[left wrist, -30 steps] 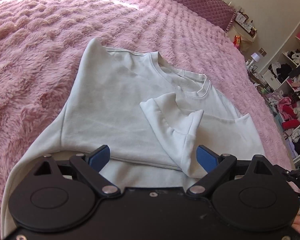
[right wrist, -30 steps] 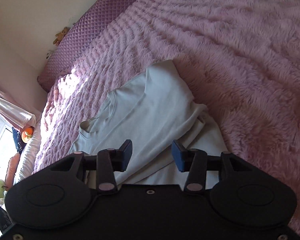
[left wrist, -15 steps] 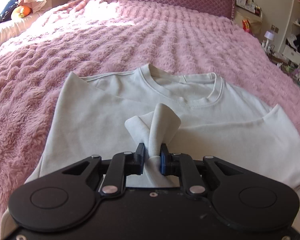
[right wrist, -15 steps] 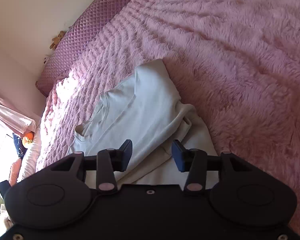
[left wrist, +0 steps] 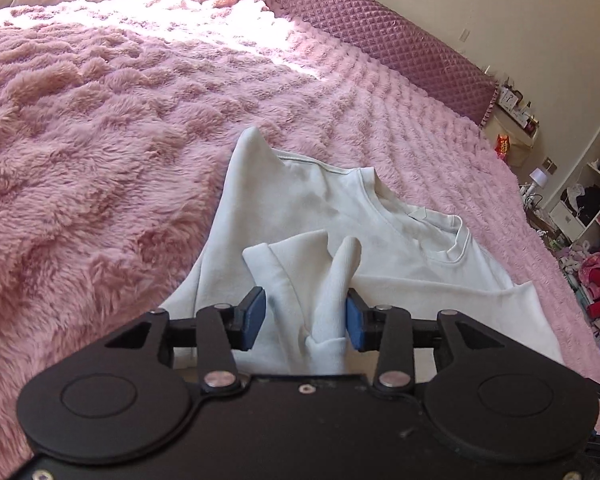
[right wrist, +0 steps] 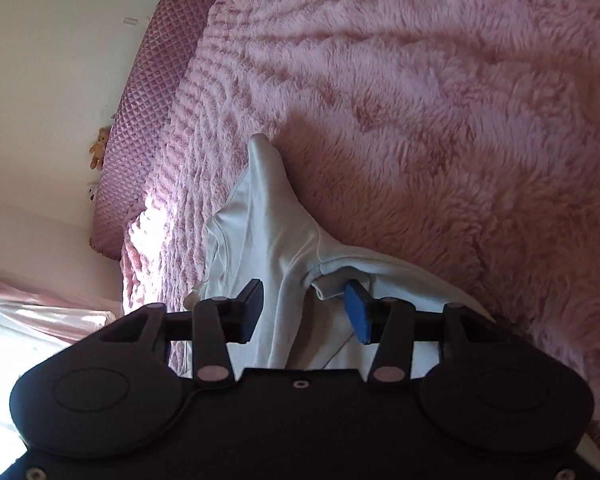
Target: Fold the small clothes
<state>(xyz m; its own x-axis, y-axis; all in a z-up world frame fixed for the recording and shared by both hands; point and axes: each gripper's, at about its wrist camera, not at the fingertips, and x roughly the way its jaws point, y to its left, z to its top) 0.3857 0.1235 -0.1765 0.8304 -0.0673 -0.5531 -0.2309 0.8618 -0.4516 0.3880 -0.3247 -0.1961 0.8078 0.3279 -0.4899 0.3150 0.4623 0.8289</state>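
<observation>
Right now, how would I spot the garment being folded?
Find the fluffy pink blanket covering the bed. On it lies a pale white sweatshirt, ribbed round neckline toward the quilted headboard. It is the only smooth, pale thing on that shaggy pink.

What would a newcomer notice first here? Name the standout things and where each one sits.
First, the fluffy pink blanket covering the whole bed. Next, the white sweatshirt lying on it mid-bed, its cuffed sleeve bunched between the open blue pads of the left hand-held gripper. In the right wrist view, the right hand-held gripper, also open, straddles a ridge of the same cloth.
</observation>
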